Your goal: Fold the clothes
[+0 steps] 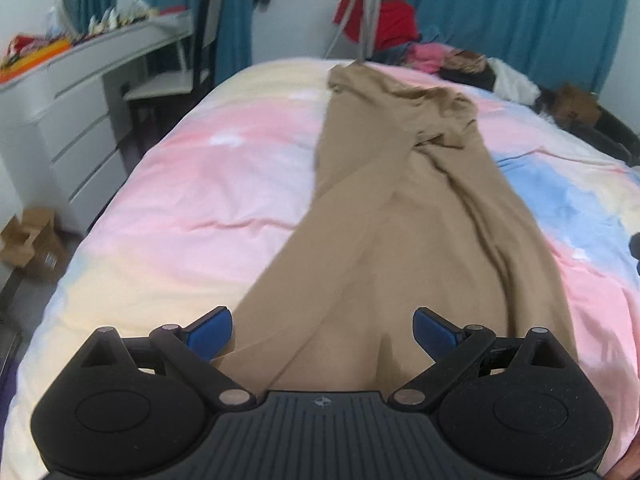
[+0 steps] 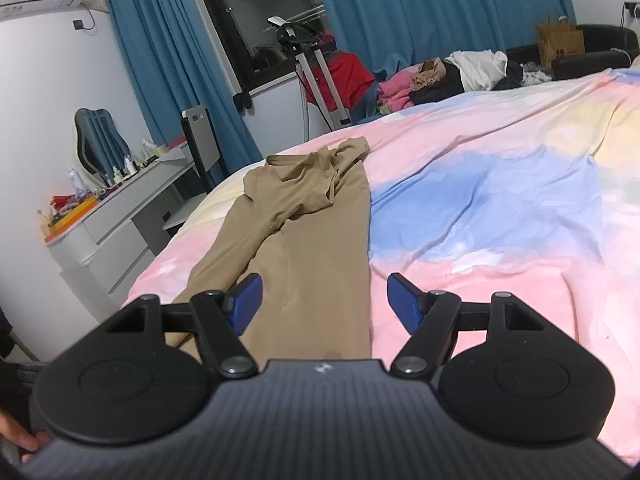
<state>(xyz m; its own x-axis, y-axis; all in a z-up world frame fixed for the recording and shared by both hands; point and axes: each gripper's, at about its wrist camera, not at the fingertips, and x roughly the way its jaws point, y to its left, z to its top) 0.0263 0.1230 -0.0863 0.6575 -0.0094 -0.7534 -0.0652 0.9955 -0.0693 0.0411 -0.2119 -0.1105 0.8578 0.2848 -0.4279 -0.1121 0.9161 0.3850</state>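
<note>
A pair of tan trousers [image 1: 384, 208] is laid lengthwise on a bed covered by a pink, blue and yellow duvet [image 1: 192, 200]. The far end of the trousers is bunched and creased; the near end runs under both grippers.

Left wrist view: the left gripper [image 1: 323, 330] is held over the near end of the trousers with its blue pads [image 1: 210, 334] spread wide apart and nothing between them. The full width of the trousers is seen only here, as are cardboard boxes [image 1: 30, 240] on the floor beside a white dresser [image 1: 80, 128].

Right wrist view: the right gripper [image 2: 325, 300] is likewise spread wide and empty, positioned over the right edge of the trousers [image 2: 304, 232]. Only this view shows a brown paper bag [image 2: 559, 42] and a dark window [image 2: 256, 16].

A heap of mixed clothes [image 2: 444, 74] lies at the far side of the bed, beside a tripod [image 2: 316, 76] and blue curtains [image 2: 420, 4]. A chair [image 2: 200, 140] stands at the dresser.
</note>
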